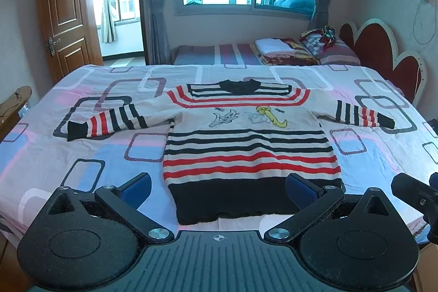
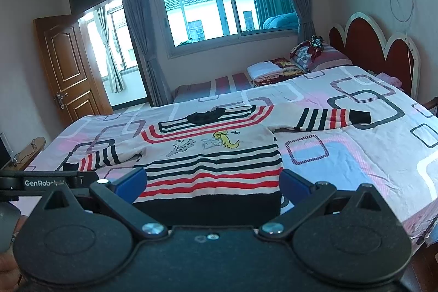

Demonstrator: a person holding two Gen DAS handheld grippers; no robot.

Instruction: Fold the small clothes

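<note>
1. On the bed (image 1: 90, 155), near the front edge: small striped knit sweater (image 1: 246, 144) lies flat, face up, hem toward the front edge, collar toward the far edge. Both sleeves spread out sideways toward the bed's side edges.
2. Left claw (image 1: 217, 189): wide open, holding nothing. Hovers at the front edge, blue pads either side of the black hem band (image 1: 246, 199); contact with fabric not visible.
3. Right claw (image 2: 212, 186): also wide open, empty. Sits over the hem on its own side; the sweater's front corner is just beside the right-hand pad.
4. Handling, my read: light, soft, floppy knit. No stiffness, so it will sag and drape from any pinch point. Knit on cotton sheet should drag rather than slide, and could pull the sheet into wrinkles.
5. Grip points: left sleeve cuff (image 1: 75, 130) and right sleeve cuff (image 2: 360, 116) are thick ribbed black bands, good to pinch for folding the sleeves in. After that, hem corners, one per claw.
6. Risk: a deep pinch may catch the bedsheet together with the knit.
7. Progress: no fold visible; the garment looks fully laid out.
</note>
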